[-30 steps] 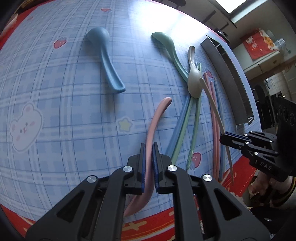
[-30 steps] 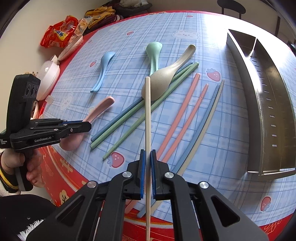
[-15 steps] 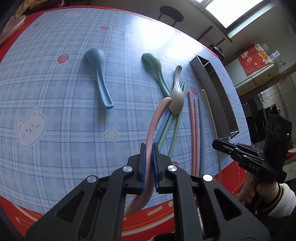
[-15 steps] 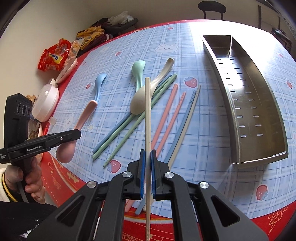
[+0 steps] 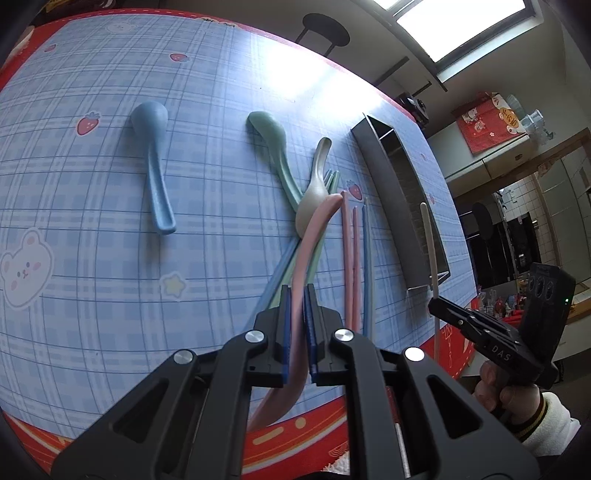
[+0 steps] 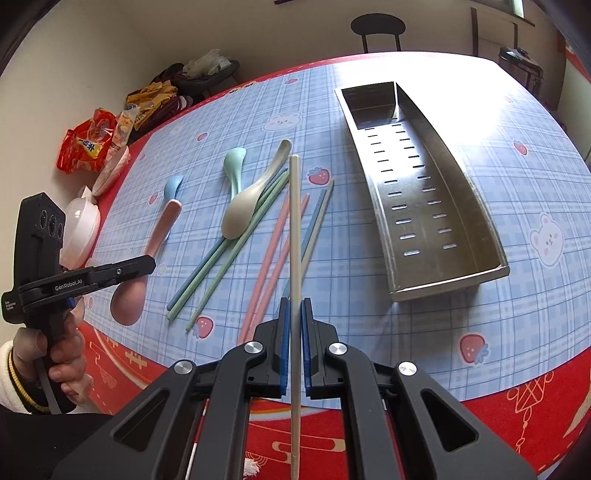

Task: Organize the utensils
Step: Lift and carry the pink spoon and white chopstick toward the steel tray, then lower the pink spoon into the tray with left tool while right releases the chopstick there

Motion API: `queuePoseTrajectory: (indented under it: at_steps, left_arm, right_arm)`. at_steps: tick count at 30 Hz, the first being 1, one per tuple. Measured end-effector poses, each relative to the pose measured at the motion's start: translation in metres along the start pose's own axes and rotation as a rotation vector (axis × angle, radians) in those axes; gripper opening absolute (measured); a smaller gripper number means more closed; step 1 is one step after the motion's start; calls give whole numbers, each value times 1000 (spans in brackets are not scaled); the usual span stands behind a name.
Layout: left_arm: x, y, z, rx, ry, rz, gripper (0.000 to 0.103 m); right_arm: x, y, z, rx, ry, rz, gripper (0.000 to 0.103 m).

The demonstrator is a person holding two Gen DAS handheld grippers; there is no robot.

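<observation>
My left gripper [image 5: 297, 295] is shut on a pink spoon [image 5: 314, 236] and holds it above the table's near edge; it also shows in the right wrist view [image 6: 147, 266]. My right gripper [image 6: 295, 306] is shut on a beige chopstick [image 6: 294, 221], lifted above the table; it shows in the left wrist view [image 5: 428, 243] too. On the table lie a blue spoon [image 5: 155, 166], a green spoon [image 5: 273, 147], a beige spoon [image 6: 251, 199], green chopsticks [image 6: 229, 251], pink chopsticks [image 6: 269, 254] and a blue chopstick [image 6: 317, 214]. A steel utensil tray [image 6: 480, 206] stands to the right, with nothing in it.
The table has a blue plaid cloth with a red border [image 6: 498, 391]. Snack bags [image 6: 92, 144] and a white lidded bowl [image 6: 83, 225] sit at its far left edge. A stool [image 6: 376, 27] stands beyond the table.
Both grippers have risen and pulled back from the table with their utensils held. The tray now shows in full in the right wrist view.
</observation>
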State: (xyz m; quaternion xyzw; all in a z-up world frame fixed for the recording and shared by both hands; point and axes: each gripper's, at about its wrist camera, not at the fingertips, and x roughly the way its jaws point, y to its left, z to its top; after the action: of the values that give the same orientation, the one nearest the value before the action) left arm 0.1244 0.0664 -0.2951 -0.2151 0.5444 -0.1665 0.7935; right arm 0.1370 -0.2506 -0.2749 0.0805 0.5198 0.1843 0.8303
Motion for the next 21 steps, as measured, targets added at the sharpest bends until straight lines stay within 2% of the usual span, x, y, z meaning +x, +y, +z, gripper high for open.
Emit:
queuePoseTrajectory:
  at_steps: [6,9,11,16,19,21]
  left_arm:
    - [3,-28,23,-50,-37,32,11]
    - [9,-56,39,-10,-53,67,11]
    - [18,-74,53,-12,-61,87,11]
    - [50,-114,91,-65,-89,72,11]
    - [79,-130,111,-161,-79,17,11]
    - [98,-141,123,-188,-68,10,11]
  right_arm:
    - [3,-29,47,-33,-37,28,6]
    - [7,-52,75,-46,-72,50,6]
    - [13,-65,94,-57,-81,34,6]
    - [27,-91,130,-78,-117,20,6]
    - [40,-103,139,-75,-95,14,6]
    - [45,-106,140,-79,-78,23,6]
